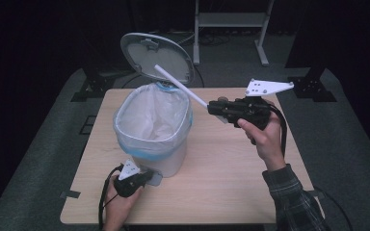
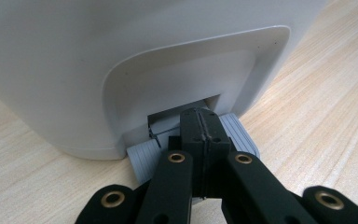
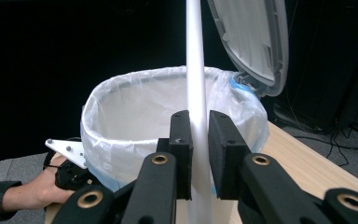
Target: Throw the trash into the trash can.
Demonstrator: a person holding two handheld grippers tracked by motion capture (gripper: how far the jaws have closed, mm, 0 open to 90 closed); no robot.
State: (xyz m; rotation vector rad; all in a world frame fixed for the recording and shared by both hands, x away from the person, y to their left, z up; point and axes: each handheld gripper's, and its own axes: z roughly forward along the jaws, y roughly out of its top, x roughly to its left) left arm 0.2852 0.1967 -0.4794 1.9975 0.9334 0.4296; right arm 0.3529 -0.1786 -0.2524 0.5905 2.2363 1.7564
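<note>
Dark floor and black curtains surround a pale wooden table [image 1: 231, 173] in the high view, where a white pedal bin [image 1: 153, 130] stands toward nine o'clock of the tabletop with its lid [image 1: 156, 55] tipped up at twelve o'clock and a thin clear liner [image 1: 149, 120] folded over the rim. At the bin's six o'clock the left gripper [image 1: 147, 178] sits low at its foot, while at three o'clock the right gripper [image 1: 212, 107] holds a long white tube [image 1: 179, 85] that slants up toward the lid, its far end over the bin's mouth. From the left gripper view, the jaws are pressed together with nothing between them, their tips resting on the grey ribbed pedal [image 2: 240, 135] just under the bin's front recess; that pedal looks stiff and springy, so I judge steady downward weight is what keeps the lid up, and a slip off its ribs would likely let the lid fall. From the right gripper view, the jaws are clamped on the tube [image 3: 196, 93] near its lower part, the rest rising to twelve o'clock in front of the liner [image 3: 135, 116] and the raised lid [image 3: 256, 42]. It looks light, smooth and fairly rigid, perhaps paper or plastic, so it may swing or slide in the pads; a hold nearer its middle would steady it, though an end grip lets it tip into the bin more easily.
</note>
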